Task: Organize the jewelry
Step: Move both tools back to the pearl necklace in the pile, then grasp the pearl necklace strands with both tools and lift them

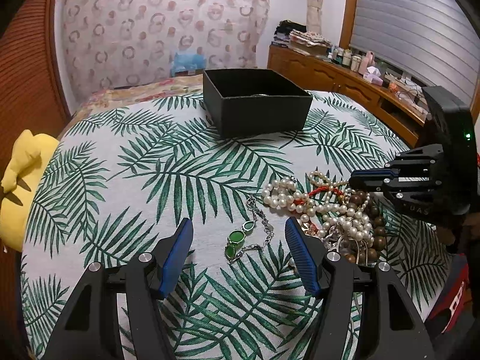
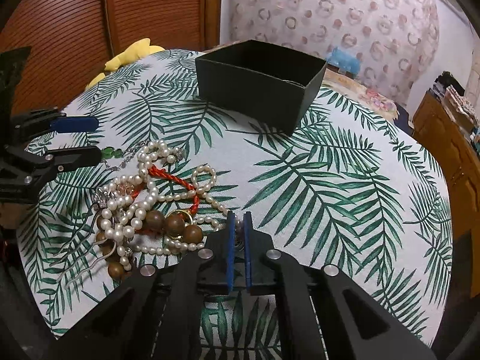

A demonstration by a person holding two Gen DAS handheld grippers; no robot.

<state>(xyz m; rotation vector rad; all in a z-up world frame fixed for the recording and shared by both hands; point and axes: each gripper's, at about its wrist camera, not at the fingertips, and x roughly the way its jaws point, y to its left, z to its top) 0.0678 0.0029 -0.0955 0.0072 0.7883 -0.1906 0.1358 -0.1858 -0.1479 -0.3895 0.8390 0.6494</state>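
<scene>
The jewelry pile [image 2: 144, 210] lay in a tangle on the palm-leaf cloth [image 2: 330, 180] that covered the counter, well in front of the open black box [image 2: 258, 90], which stood farther back on the same cloth. In the heap were strands of white pearls [image 2: 156, 156], a twisted red cord [image 2: 180, 180], large brown wooden beads [image 2: 175, 223] and a thin silver hair fork [image 2: 81, 258] at its near edge. A silver chain with green stones [image 1: 240, 237] lay just beside the pile, stretched out on the cloth. The left gripper [image 1: 238, 249] hung low over that chain, its blue-padded jaws spread wide with the green stones between them and no contact visible. The right gripper [image 2: 239, 225] was at the other side of the pile, its jaws drawn close with only a narrow slot between the blue pads; something small and silvery showed in that slot, though whether the pads actually pinched it could not be told. From the left wrist view the right gripper's tips reached in over the pearls near the red cord. Inside the box a thin metallic rim [image 1: 260, 95] was barely visible at the bottom. A yellow plush toy [image 1: 21, 180] sat off the far left edge of the counter, and a wooden sideboard [image 1: 345, 81] crowded with bottles ran along the wall beneath the shuttered window.
</scene>
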